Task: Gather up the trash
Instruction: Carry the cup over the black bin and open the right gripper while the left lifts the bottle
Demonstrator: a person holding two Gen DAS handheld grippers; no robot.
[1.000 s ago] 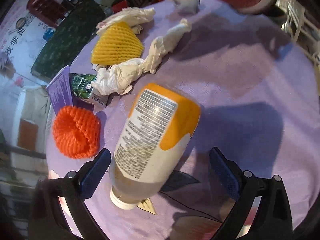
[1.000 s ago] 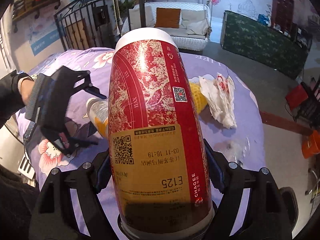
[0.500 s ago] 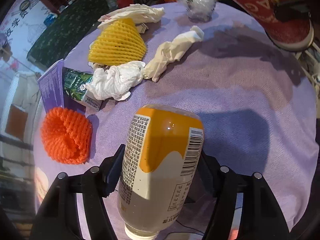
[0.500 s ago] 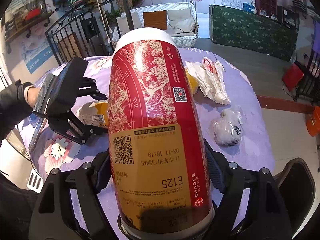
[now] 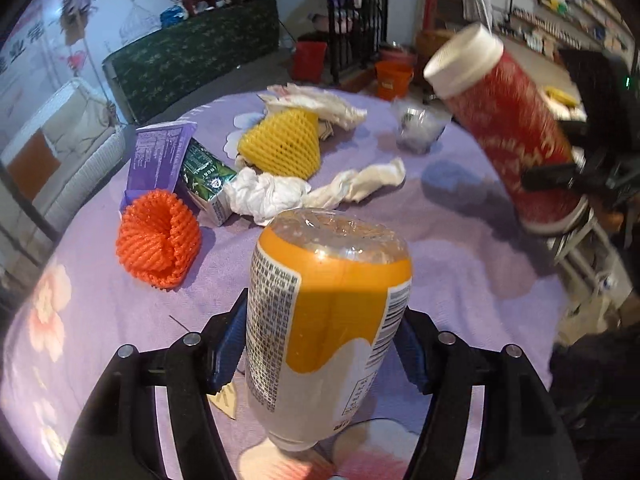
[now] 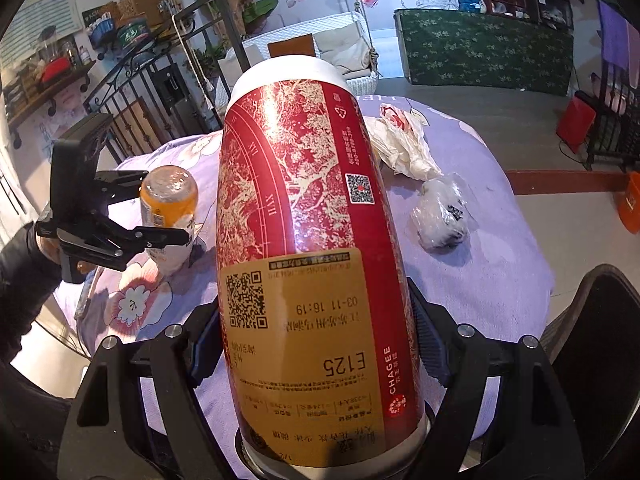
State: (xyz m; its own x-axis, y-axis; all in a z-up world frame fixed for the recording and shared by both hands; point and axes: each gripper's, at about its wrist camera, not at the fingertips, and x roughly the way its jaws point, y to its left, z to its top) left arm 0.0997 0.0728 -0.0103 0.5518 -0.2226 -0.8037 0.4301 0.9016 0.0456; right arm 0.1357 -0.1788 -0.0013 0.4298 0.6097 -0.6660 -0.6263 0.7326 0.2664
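Out past the left gripper's (image 5: 322, 350) left finger sits the crumpled orange foam fruit net (image 5: 158, 240) on the round table's lilac flowered cloth (image 5: 460, 280), with a purple carton (image 5: 160, 158) and a green drink carton (image 5: 208, 182) just behind it. Dead centre, the jaws have just been closing and now clamp the clear plastic bottle with the orange-and-white label (image 5: 328, 328), base pointing away, cap end back between the fingers. Beyond it lie white crumpled tissues (image 5: 268, 196), a yellow foam net (image 5: 282, 146) and a small wadded clear plastic bag (image 5: 418, 128).

Over on the right, the right gripper (image 6: 318, 346) grasps the tall red-and-gold paper cup with a white lid (image 6: 300, 208), both blue pads tight on its sides. Off its right finger, the plastic bag rests on the cloth.
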